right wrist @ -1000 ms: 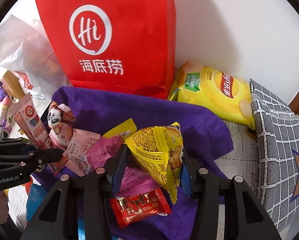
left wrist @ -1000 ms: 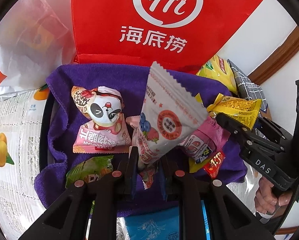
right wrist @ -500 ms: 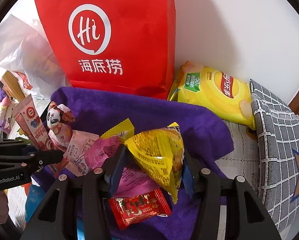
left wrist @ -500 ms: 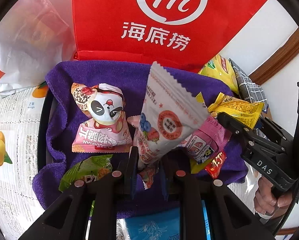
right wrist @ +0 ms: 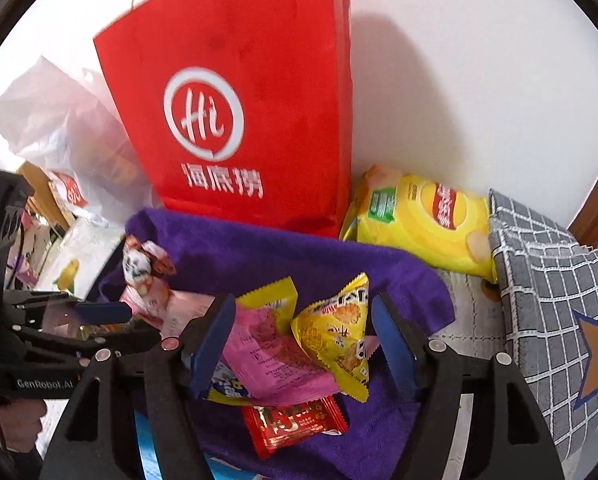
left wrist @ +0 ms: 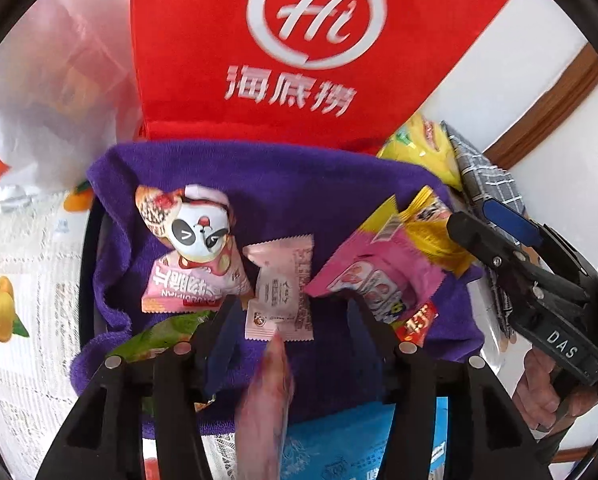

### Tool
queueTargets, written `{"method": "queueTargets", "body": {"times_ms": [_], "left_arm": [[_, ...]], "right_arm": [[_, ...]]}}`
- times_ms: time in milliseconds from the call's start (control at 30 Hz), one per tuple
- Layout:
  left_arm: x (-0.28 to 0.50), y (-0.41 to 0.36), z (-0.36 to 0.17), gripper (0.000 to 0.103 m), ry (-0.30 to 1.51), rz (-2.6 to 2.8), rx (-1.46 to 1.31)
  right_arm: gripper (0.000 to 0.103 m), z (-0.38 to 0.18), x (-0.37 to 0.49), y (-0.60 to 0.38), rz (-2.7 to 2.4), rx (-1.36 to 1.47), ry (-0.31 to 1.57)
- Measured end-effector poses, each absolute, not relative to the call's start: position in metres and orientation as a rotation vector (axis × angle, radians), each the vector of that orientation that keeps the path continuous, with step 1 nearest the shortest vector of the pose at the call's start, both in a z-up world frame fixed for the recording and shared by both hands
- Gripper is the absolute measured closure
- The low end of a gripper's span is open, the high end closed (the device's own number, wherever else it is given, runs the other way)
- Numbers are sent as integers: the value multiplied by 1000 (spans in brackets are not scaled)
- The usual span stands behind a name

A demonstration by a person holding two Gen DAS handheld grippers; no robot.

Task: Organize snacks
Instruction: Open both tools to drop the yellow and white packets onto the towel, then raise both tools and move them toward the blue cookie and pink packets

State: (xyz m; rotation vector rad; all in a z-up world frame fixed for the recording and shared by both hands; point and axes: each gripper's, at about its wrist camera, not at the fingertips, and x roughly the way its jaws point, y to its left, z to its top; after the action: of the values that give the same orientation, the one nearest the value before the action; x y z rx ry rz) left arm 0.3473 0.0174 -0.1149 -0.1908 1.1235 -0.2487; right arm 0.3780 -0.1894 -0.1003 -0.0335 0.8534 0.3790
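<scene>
The left gripper (left wrist: pixel 291 312) had just been opening: its jaws stood partly apart and clamped nothing, while a blurred pink-and-white sachet (left wrist: pixel 265 404) hung between them, apparently dropping free. Beneath lay a pale pink foil wrapper (left wrist: pixel 283 288) on the purple towel-lined tray (left wrist: pixel 299 184). The right gripper (right wrist: pixel 305 332) had likewise just been opening; a yellow triangular foil packet (right wrist: pixel 337 340) sat between its blue pads without being pressed, propped on a magenta wrapper (right wrist: pixel 271 356). Both releases looked deliberate, judging by the snacks gathered on the towel as one collecting spot.

Further out rested a pink panda-faced packet (left wrist: pixel 195 256), a small red sweet wrapper (right wrist: pixel 293 420) and a green pouch (left wrist: pixel 159 336). Behind the tray a red paper bag (right wrist: pixel 239 120) read "Hi" above three Chinese characters, with a yellow crisp bag (right wrist: pixel 423 220) beside it. "DAS" and "GenRobot.AI" marked the gripper bodies.
</scene>
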Motion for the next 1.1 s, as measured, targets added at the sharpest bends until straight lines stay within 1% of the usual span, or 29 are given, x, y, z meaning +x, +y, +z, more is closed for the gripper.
{"method": "queueTargets", "body": {"times_ms": [67,133,200,300,367,433,500,667,733,900,1100], "left_arm": [[345,18,-109,49,1112,-263,-197],[342,19,-104,49,1102,-272,-202],[339,18,-99,49,1094,-277,-198],[334,17,-88,49,1071,-291,-202],[329,20,-80,44,1054,-299,-211],[325,20,-73,44,1041,-300,-214],[322,21,-67,44,1026,-299,-206],[310,39,-46,43,974,-298,-234],[306,46,-39,41,961,-294,-243],[291,61,-20,41,916,-264,-240],[264,74,-10,41,878,-213,-212]], "right_arm": [[32,-93,376,-193,370,-12,836],[30,-84,373,-197,355,7,830],[23,-78,369,-202,344,26,820],[22,-69,359,-208,315,46,798],[22,-66,353,-209,305,35,809],[21,-63,344,-209,291,15,813],[19,-62,334,-208,285,3,810],[18,-67,306,-207,265,-24,848],[18,-68,295,-208,272,-24,852],[18,-71,269,-209,277,-21,852],[18,-76,239,-202,269,-28,845]]}}
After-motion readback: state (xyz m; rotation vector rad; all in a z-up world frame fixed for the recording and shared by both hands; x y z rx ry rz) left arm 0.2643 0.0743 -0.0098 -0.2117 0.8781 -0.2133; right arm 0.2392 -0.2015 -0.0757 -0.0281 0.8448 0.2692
